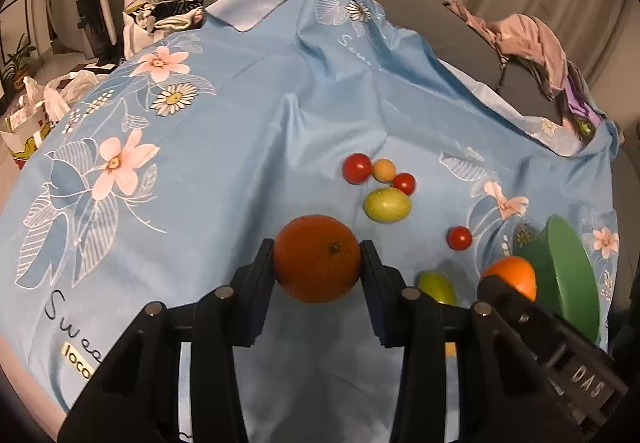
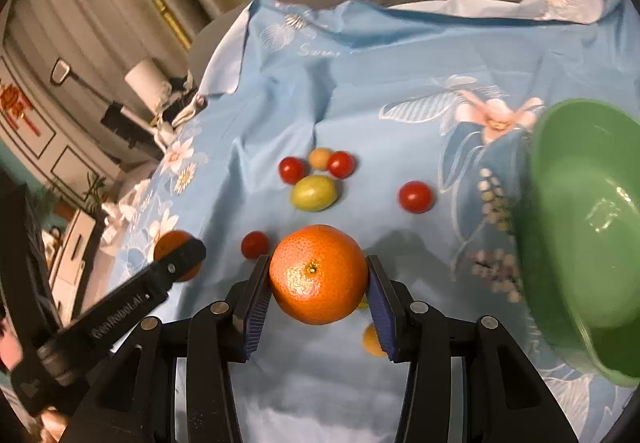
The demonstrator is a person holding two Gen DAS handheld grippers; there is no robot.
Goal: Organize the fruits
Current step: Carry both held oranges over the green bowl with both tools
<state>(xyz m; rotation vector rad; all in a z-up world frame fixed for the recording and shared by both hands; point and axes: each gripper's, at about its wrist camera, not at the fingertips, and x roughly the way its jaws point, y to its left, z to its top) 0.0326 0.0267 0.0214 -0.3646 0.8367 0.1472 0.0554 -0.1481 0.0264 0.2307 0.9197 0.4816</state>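
My left gripper (image 1: 318,255) is shut on a large orange (image 1: 318,263), its pads pressing both sides. My right gripper (image 2: 318,267) is shut on a second orange (image 2: 318,277), raised above the cloth with small fruits showing beneath it. Each gripper also shows in the other's view: the right gripper (image 1: 508,283) by the bowl, the left gripper (image 2: 180,255) at the left. A green bowl (image 2: 580,235) stands tilted at the right. On the cloth lie red tomatoes (image 1: 357,168), a small orange-yellow fruit (image 1: 385,170) and two green-yellow fruits (image 1: 387,204).
A blue floral cloth (image 1: 200,183) covers a grey cushioned surface (image 1: 472,43). Pink and purple clothes (image 1: 532,43) lie at its back right edge. Bags, boxes and a plant crowd the floor (image 1: 40,111) to the left. A single tomato (image 2: 416,196) lies near the bowl.
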